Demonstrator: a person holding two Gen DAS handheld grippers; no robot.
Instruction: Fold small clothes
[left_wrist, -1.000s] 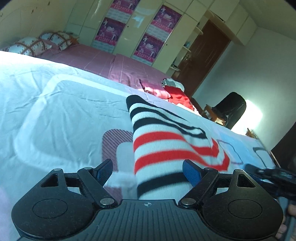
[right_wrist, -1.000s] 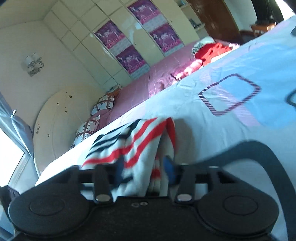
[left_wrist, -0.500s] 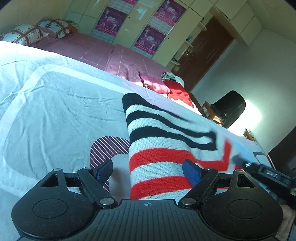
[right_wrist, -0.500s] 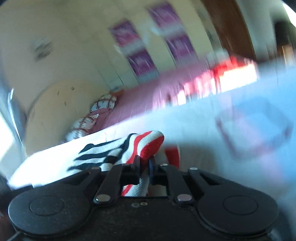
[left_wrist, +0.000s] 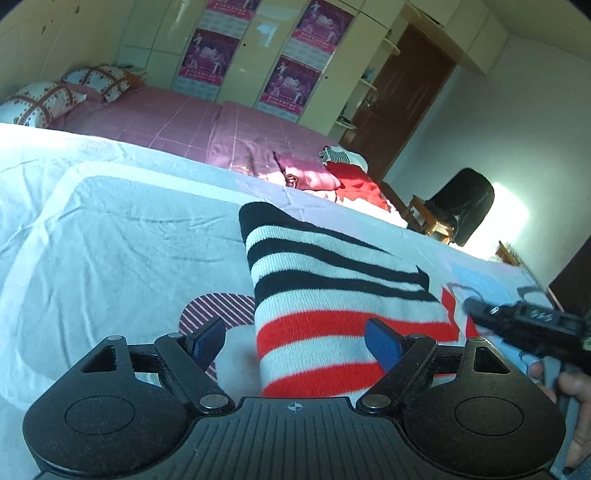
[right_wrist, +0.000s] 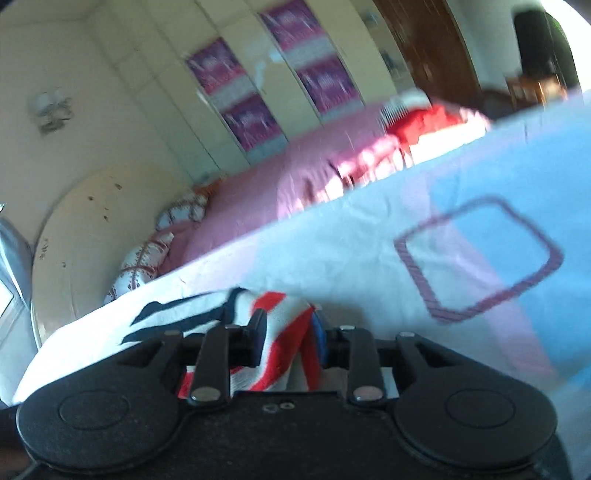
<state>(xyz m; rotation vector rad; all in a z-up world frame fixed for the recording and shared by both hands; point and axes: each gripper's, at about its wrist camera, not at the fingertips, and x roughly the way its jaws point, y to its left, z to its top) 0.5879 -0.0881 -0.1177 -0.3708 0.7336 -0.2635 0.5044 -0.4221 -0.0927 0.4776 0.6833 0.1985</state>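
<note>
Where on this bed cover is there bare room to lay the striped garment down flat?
Bare bed cover lies left of the striped garment, up to the pink bedspread. More lies beyond it around the outlined square. Crowded: the clothes pile and the garment's right edge, by the right gripper.

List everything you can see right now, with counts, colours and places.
striped garment: one, black, white and red, on the sheet, between both tongs
sheet: one, white with blue and purple shapes, under the garment
pink bed: one, behind the sheet
pillows: two, white and brown, at the bed's head
clothes pile: red, pink and striped, at the bed's far end
posters: four, purple, on the wardrobe doors
door: one, brown, right of the wardrobe
chair: one, dark, near the door
left tongs: open, straddling the garment
right tongs: opening, garment's edge between them
hand: on the right tongs' handle
</note>
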